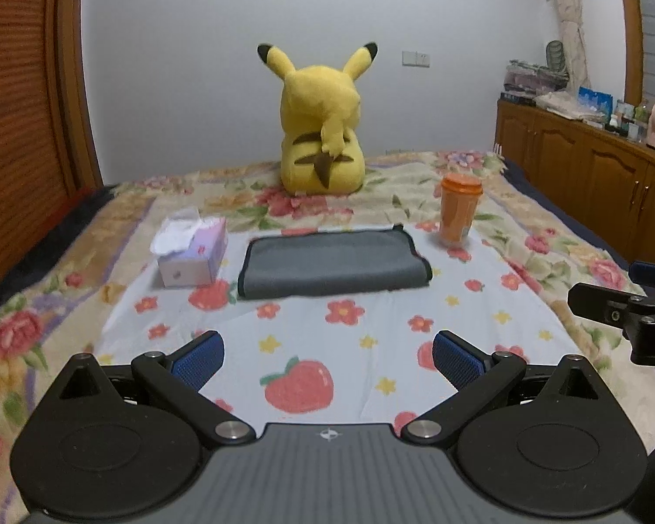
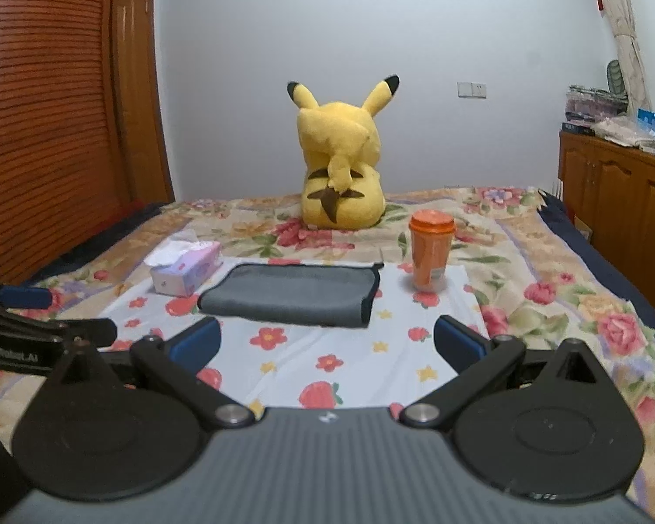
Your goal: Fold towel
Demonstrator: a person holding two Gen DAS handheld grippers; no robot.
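A grey towel with a dark edge lies folded flat on a white fruit-print cloth on the bed; it also shows in the right wrist view. My left gripper is open and empty, held back from the towel's near edge. My right gripper is open and empty, also short of the towel. Part of the right gripper shows at the right edge of the left wrist view, and part of the left gripper shows at the left edge of the right wrist view.
A tissue box stands left of the towel. An orange lidded cup stands to its right. A yellow plush toy sits behind. Wooden cabinets line the right wall, a wooden wardrobe the left.
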